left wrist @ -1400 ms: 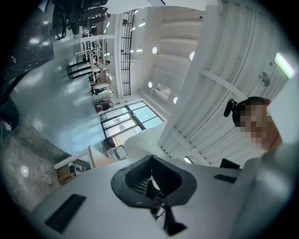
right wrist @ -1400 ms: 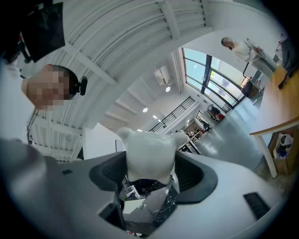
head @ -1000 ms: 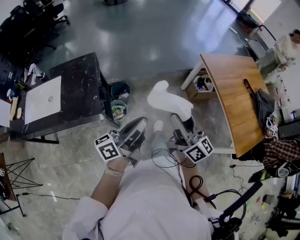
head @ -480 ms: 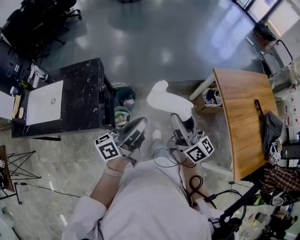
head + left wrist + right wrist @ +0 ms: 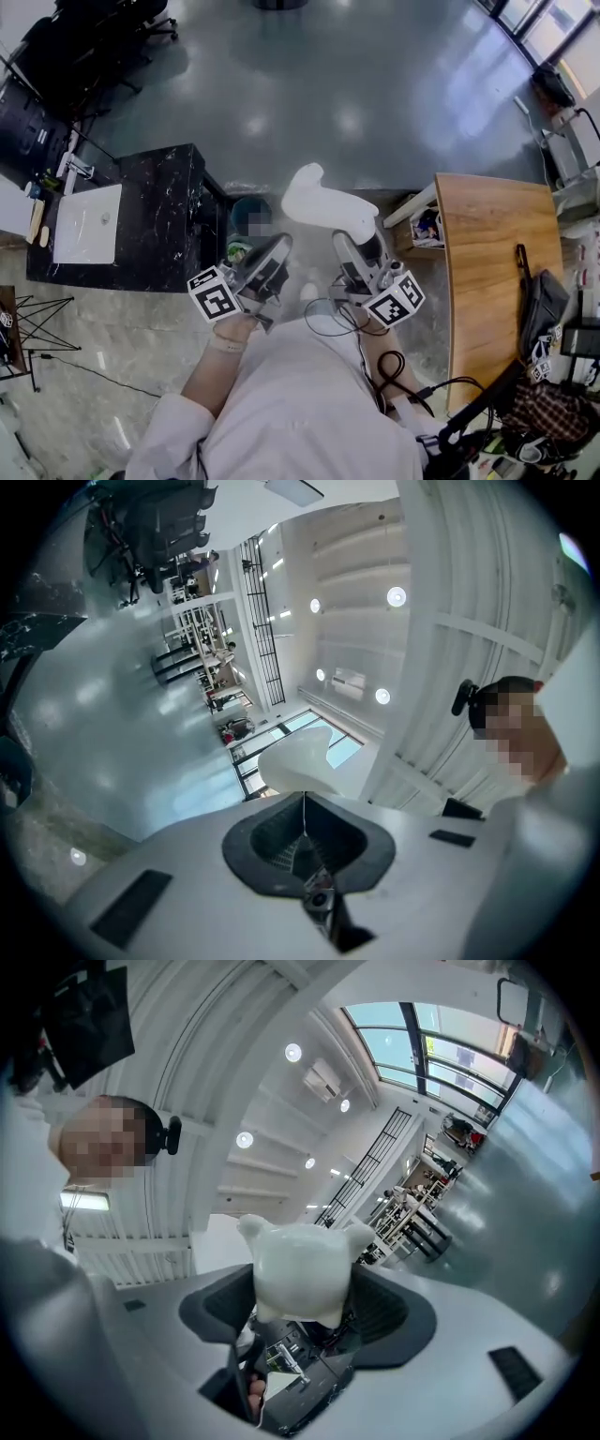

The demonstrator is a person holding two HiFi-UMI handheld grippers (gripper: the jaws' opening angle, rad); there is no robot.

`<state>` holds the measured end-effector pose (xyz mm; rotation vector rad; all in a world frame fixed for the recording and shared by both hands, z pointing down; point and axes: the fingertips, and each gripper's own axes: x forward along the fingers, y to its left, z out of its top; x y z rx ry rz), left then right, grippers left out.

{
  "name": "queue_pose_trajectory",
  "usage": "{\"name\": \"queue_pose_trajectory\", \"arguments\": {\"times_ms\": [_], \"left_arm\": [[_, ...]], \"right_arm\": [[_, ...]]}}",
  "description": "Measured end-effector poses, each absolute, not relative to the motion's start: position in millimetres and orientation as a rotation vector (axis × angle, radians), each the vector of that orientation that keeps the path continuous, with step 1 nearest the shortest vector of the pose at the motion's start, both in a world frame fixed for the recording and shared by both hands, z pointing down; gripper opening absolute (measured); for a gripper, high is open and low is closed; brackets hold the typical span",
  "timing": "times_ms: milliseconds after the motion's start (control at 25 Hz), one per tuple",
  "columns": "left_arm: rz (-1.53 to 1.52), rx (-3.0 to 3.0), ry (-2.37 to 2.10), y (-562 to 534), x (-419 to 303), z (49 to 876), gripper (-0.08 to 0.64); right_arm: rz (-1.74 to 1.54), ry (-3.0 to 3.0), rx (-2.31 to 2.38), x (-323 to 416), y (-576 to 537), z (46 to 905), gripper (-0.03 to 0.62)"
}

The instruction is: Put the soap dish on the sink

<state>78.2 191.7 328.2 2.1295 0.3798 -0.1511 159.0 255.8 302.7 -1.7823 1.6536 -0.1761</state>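
In the head view my right gripper (image 5: 356, 238) is shut on a white, curved soap dish (image 5: 322, 201), which juts out past its jaws over the floor. The right gripper view has the soap dish (image 5: 298, 1267) clamped between both jaws, which point up at the ceiling. My left gripper (image 5: 277, 247) hangs beside it, shut and empty; in its own view the left gripper (image 5: 304, 803) has its jaws pressed together, with the soap dish (image 5: 296, 759) just beyond. The white sink (image 5: 86, 223) is set in a black marble counter (image 5: 164, 211) far to the left.
Small bins (image 5: 247, 217) stand by the counter's right end. A wooden table (image 5: 487, 258) with a black bag (image 5: 538, 302) is at the right. Office chairs (image 5: 84, 42) fill the top left. A tripod (image 5: 28, 333) and cables (image 5: 398, 370) lie near my feet.
The head view has swung: the counter and the sink sit higher in the frame and the wooden table has slid right. Both grippers keep their pose, and the dish stays gripped.
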Motion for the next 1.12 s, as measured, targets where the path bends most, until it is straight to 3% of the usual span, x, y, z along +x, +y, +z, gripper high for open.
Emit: {"name": "queue_pose_trajectory", "arguments": {"times_ms": [320, 640, 1120], "left_arm": [[-0.2, 2.142, 0.306, 168, 132, 312, 0.008], [-0.212, 2.13, 0.326, 142, 156, 308, 0.008], [-0.243, 2.146, 0.268, 52, 131, 311, 0.008]], "right_arm": [[-0.192, 1.734, -1.708, 214, 225, 282, 0.325], [-0.225, 1.758, -1.68, 224, 194, 283, 0.325], [-0.273, 1.858, -1.635, 194, 93, 291, 0.325]]}}
